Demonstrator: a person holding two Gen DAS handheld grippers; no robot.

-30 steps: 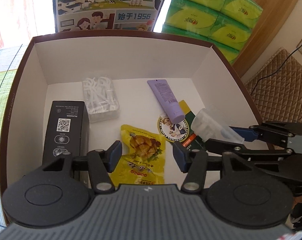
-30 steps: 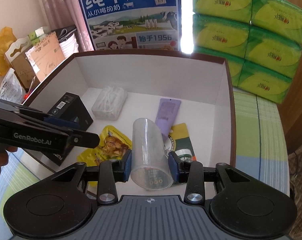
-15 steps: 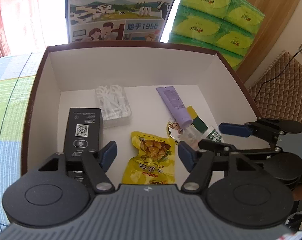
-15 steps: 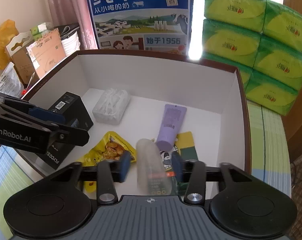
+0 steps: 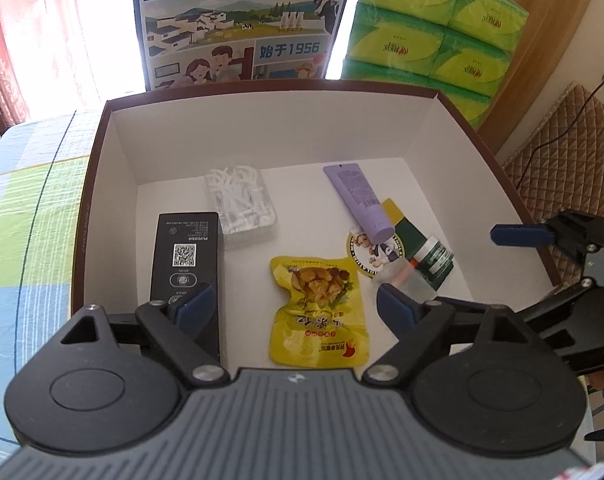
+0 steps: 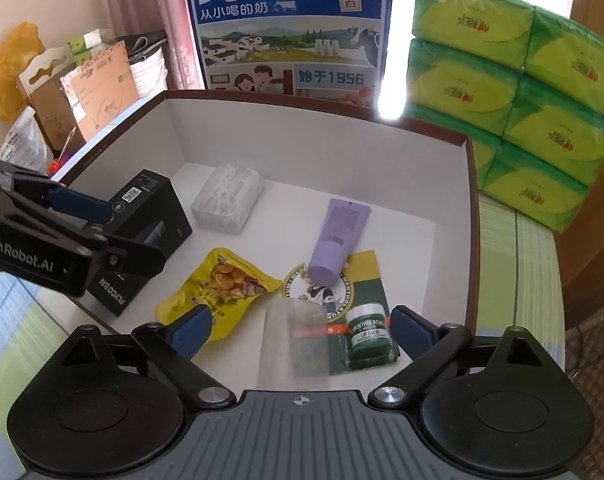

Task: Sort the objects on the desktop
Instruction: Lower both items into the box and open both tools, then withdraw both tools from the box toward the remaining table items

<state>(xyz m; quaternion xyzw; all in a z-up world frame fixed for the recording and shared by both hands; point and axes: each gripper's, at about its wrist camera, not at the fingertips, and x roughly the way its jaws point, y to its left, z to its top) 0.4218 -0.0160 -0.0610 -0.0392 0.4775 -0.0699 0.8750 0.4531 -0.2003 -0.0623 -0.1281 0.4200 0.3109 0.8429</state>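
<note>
Both tongs, left tongs point(image 5: 292, 300) and right tongs point(image 6: 300, 326), were seen spread apart, nothing clamped. The clear cup point(image 6: 296, 344) was found lying inside the box point(image 6: 472, 216), partly on the lip balm card point(image 6: 366, 320). A roll against neighbouring items could be caused by its rounded side.

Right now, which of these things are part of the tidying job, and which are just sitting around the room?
Part of the job:
- box
- clear cup
- purple tube
- lip balm card
- yellow snack pouch
- black carton
- floss picks pack
- left gripper and right gripper, both open

Just lying about:
- milk poster
- green tissue packs
- cardboard pieces
</note>
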